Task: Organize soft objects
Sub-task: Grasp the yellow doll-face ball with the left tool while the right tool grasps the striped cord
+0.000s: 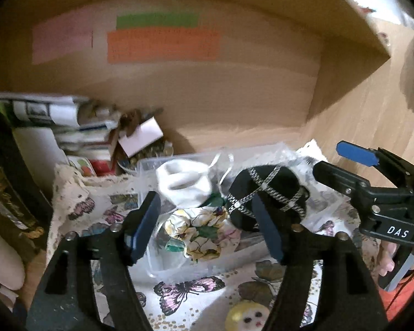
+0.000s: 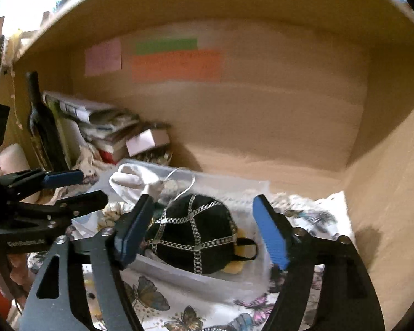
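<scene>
A clear plastic box (image 1: 149, 165) (image 2: 207, 275) stands on a butterfly-print cloth (image 1: 185, 289) (image 2: 151, 300) inside a wooden shelf. It holds a white sock (image 1: 183, 183) (image 2: 127, 178), a floral fabric piece (image 1: 204, 234) and a black face mask with silver chains (image 1: 267, 190) (image 2: 196, 237). My left gripper (image 1: 207, 229) is open and empty just above the floral piece. My right gripper (image 2: 204, 234) is open and empty, with the black mask between its fingers; it also shows in the left wrist view (image 1: 345, 162).
A stack of books and boxes (image 1: 77, 129) (image 2: 110, 135) and a dark bottle (image 2: 41, 127) stand at the back left. Coloured paper notes (image 1: 162, 44) (image 2: 176, 63) are stuck on the back wall. The shelf's side wall (image 2: 386, 165) is at the right.
</scene>
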Demonstrator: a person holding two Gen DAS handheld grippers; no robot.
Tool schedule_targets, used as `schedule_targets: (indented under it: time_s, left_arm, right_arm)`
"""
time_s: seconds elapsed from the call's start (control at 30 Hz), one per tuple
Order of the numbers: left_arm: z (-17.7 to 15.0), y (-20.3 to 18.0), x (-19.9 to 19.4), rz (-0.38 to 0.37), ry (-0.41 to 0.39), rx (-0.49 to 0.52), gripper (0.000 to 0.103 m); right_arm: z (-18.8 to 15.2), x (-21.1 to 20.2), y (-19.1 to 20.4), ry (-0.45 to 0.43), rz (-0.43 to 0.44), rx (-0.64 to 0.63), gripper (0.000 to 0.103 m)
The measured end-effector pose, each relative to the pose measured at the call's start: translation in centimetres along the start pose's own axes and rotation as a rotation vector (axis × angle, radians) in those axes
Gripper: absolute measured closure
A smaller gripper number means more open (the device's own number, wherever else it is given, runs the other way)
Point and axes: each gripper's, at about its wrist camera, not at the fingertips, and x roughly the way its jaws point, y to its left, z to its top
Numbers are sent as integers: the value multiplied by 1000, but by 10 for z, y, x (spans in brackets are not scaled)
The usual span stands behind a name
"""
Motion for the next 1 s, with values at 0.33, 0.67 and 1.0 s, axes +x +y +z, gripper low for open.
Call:
schedule_targets:
  time_s: [0.33,0.67,1.0]
  left_arm:
    - [-18,-13,-46,2,-81,37,4]
    - [-61,-21,-50,6,11,40,1]
    - [-100,-24,-25,-33,146,2,1]
  right_arm:
    - [-22,-44,0,-77,-41,-12,4]
    - [-73,-55,-2,-12,-53,16,2]
    - [-119,-36,-6,138,-22,60,7]
